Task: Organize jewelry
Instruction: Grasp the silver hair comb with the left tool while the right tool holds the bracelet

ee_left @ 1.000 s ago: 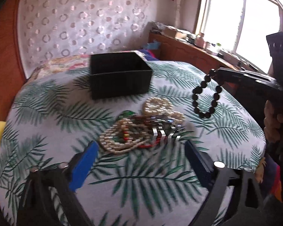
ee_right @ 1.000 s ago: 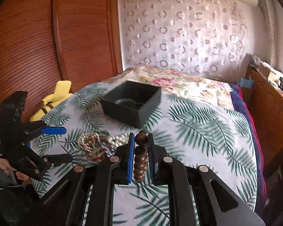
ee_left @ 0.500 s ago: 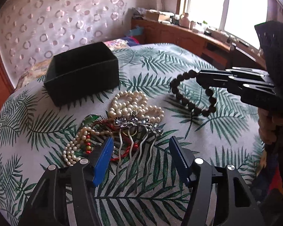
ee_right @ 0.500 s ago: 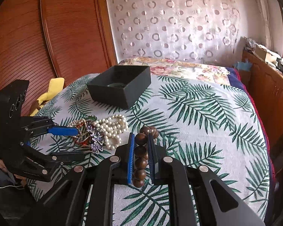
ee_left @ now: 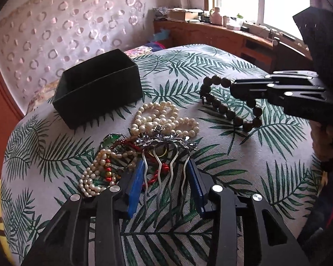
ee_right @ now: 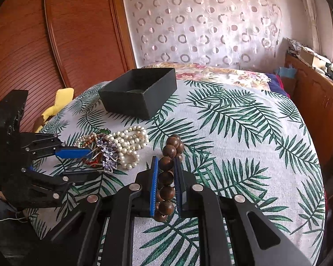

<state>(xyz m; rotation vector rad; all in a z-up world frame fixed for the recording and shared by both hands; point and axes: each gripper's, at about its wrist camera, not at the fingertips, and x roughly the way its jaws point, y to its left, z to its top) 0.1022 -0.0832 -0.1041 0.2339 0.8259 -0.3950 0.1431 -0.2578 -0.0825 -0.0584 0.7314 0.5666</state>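
A pile of jewelry lies on the leaf-print cloth: white pearl strands (ee_left: 166, 119), small pearl and red bead strings (ee_left: 100, 168), and a silver flower hair comb (ee_left: 166, 150). My left gripper (ee_left: 165, 173) is open, its blue pads on either side of the comb's prongs. My right gripper (ee_right: 165, 173) is shut on a dark wooden bead bracelet (ee_right: 167, 173), held above the cloth to the right of the pile; the bracelet also shows in the left wrist view (ee_left: 228, 106). An open black box (ee_left: 97, 88) stands behind the pile (ee_right: 139, 93).
The round table's cloth (ee_right: 244, 137) drops off at the edges. A yellow item (ee_right: 57, 102) lies at the left edge. A wooden sideboard (ee_left: 222, 35) with clutter stands by the window. A patterned curtain (ee_right: 211, 22) hangs behind.
My left gripper moved forward and lower to the pile, its pads now astride the hair comb, and narrowed. My right gripper kept the bracelet and drew nearer the pile.
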